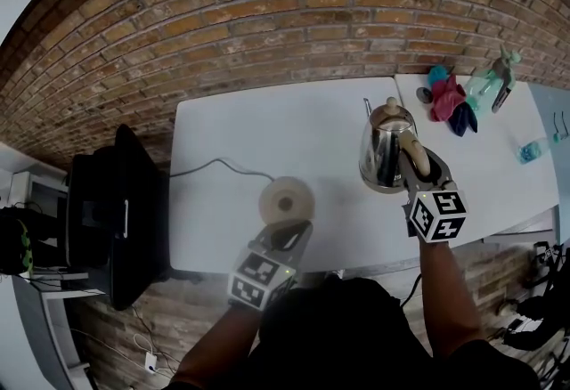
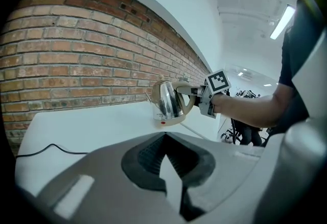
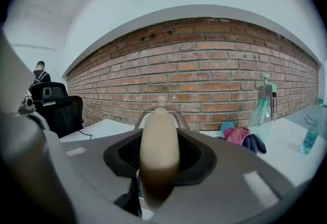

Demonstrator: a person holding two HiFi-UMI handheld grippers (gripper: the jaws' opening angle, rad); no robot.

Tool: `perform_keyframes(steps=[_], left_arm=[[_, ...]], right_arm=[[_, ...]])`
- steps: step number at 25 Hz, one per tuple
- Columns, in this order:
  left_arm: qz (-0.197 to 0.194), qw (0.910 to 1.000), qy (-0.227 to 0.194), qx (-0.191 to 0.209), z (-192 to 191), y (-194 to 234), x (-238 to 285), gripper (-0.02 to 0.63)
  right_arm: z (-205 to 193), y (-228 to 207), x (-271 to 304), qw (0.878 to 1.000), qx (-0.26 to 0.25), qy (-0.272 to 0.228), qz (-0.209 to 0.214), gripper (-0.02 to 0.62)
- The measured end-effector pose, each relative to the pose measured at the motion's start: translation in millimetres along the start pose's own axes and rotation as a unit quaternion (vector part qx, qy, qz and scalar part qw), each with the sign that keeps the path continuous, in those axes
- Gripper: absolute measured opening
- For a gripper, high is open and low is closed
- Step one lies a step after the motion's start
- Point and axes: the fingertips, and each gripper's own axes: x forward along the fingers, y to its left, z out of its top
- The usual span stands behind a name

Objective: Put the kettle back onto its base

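- My right tool (image 3: 159, 169) is closed on the kettle's beige handle (image 3: 159, 146). The handle fills the gap between the jaws, which stand fairly wide because it is thick.
- The kettle (image 1: 381, 148) hangs upright from that grip over the right part of the white surface (image 1: 240, 130), with its spout towards the brick wall (image 1: 267, 14).
- From the left gripper view I cannot tell whether the kettle's bottom touches the surface or is clear of it.
- My left tool (image 1: 294, 232) holds nothing. Its jaws meet at the tips with no object between them.
- The left tool points at the near edge of the round beige base (image 1: 287, 198). I cannot tell whether it touches the base.
- The base lies flat near the middle of the surface, well apart from the kettle and to its left in the head view. A dark cord (image 1: 218, 164) runs from it to the surface's left edge.
- Coloured cloths (image 1: 450, 99) and a spray bottle (image 1: 494, 77) lie at the far right, away from both tools.
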Motion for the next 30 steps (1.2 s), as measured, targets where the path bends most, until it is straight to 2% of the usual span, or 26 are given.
perform_keyframes(steps=[13,30], left_arm=[[0.026,0.9995,-0.014,-0.014,-26,5,-70,0.001],[0.064,0.997,-0.023,-0.036,-62,16,-150,0.001]], right_arm=[[12,85,-32,0.999,-0.01,-0.014,0.046,0.15],[0,204,-44,0.992,-0.012,-0.01,0.123,0.143]])
